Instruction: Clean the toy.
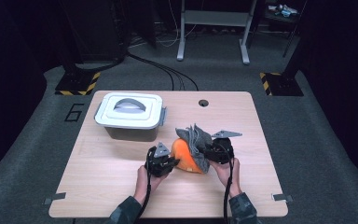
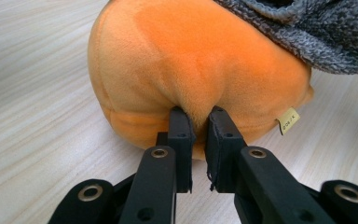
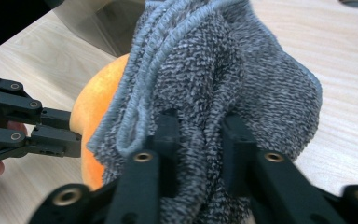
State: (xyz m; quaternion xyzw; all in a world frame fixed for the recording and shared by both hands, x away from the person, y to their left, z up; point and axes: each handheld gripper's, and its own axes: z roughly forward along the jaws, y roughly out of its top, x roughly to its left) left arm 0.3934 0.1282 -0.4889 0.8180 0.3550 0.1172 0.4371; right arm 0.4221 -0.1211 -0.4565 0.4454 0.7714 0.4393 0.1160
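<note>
An orange plush toy (image 1: pixel 185 156) sits on the wooden table (image 1: pixel 107 163), a bit below and right of the middle of the high view. It is round and soft. A grey fuzzy cloth (image 1: pixel 196 142) lies over its top and right side, and hangs down that side.

In the left gripper view the toy (image 2: pixel 191 60) takes up the upper middle of the frame. A small tan tag (image 2: pixel 288 120) sticks out low on its right side. The cloth (image 2: pixel 317 32) shows in the upper right corner.

The left gripper (image 1: pixel 164 163) is just left of the toy in the high view. Its jaws are nearly closed and pinch a little fold of the orange fur between them (image 2: pixel 199 122).

The right gripper (image 1: pixel 216 153) is just right of the toy in the high view. In the right gripper view its jaws (image 3: pixel 198 140) are closed on a thick fold of the cloth (image 3: pixel 223 70). The orange toy (image 3: pixel 95 102) peeks out at the left of that frame, with the left gripper (image 3: pixel 72 135) touching it at the far left.

Two hands come in from the bottom of the high view, one holding each gripper.

A grey box with a white lid (image 1: pixel 129 114) stands on the table at the upper left, well apart from the toy. The lid is on and has a grey handle. A small round hole (image 1: pixel 203 102) is in the table near its far edge.
</note>
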